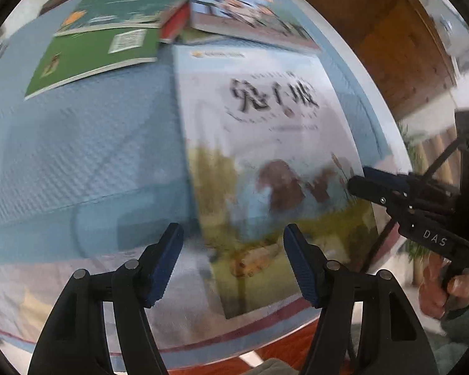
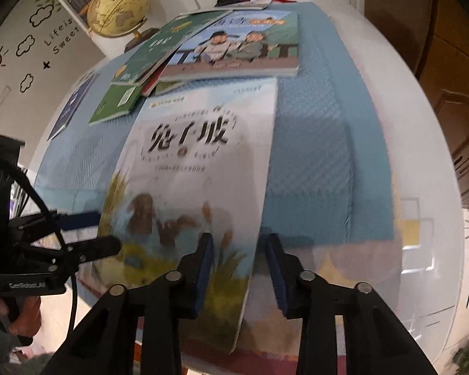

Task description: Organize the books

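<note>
From the left, my left gripper (image 1: 233, 259) hangs released over the white picture book's (image 2: 200, 162) near-left corner. The book lies flat on the blue mat (image 2: 312, 156), long axis running away from me. My right gripper (image 2: 239, 268), nearer, straddles its right edge, jaws apart.

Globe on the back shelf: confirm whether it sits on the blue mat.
No. The globe stands behind the table, beyond the blue mat where the books lie.
</note>
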A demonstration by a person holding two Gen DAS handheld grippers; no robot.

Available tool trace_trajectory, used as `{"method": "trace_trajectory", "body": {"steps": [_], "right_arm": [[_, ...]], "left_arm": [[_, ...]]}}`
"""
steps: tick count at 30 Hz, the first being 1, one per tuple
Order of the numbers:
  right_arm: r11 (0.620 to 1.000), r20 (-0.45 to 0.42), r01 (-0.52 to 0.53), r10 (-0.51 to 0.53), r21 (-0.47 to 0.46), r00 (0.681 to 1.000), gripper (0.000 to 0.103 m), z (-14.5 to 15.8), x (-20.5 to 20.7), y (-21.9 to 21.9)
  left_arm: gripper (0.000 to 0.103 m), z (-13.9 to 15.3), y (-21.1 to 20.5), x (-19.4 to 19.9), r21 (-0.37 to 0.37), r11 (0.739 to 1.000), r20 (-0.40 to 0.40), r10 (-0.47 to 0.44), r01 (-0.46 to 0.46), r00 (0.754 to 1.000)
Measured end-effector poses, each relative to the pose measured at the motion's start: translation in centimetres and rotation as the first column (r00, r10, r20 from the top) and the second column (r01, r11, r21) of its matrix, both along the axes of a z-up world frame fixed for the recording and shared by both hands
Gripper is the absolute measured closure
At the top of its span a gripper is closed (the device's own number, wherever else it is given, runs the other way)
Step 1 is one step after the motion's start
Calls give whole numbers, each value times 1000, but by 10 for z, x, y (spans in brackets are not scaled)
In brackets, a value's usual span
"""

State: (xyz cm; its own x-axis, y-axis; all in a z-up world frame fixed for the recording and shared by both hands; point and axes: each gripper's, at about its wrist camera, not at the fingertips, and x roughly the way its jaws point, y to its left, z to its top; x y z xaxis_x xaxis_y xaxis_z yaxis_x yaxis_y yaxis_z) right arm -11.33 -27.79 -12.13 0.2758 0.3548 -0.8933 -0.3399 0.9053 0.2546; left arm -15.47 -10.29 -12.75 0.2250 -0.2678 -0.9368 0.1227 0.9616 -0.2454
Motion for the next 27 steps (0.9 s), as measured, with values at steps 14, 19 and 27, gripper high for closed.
{"method": "trace_trajectory", "body": {"steps": [14,19,27], "right_arm": [[987,-63,85,-77,136,995,72,-4,6,-24],[983,-79,113,-103,143,992,72,-3,6,-26],[926,-243,191,-114,325,963,51,1,5,-60]], "left_arm": [[89,22,24,17,-387,921,15,53,-43,998],[92,-5,-1,21,-381,922,-29,60,-66,998],[94,-5,24,38,-674,710,-159,130,-204,979]]}}
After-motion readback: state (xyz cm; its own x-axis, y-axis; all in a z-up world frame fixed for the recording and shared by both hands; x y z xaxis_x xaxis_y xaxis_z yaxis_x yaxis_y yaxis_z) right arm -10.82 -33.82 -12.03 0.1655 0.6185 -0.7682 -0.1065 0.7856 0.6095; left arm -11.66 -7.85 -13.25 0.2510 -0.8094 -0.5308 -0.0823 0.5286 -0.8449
